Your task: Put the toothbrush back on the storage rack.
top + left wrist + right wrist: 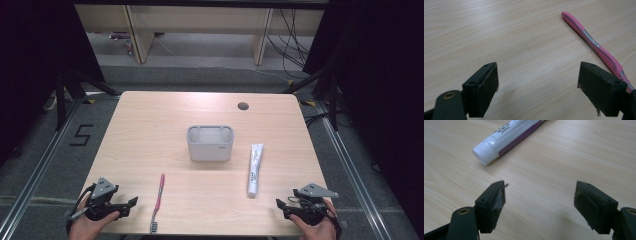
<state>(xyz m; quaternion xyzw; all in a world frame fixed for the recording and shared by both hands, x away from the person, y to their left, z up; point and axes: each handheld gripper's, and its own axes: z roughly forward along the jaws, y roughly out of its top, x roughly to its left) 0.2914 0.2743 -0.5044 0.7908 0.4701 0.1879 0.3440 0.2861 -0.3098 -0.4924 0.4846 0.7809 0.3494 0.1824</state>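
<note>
High view: grey holder [210,143] mid-table

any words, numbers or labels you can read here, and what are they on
"5": a black numeral marked on the floor left of the table.
Toothpaste tube: print runs along its white and purple body, too small and blurred to read in the high view and the right gripper view.
Grey holder: a small dark mark low on its front wall, too small to read.
Pink toothbrush: no text visible.
</note>
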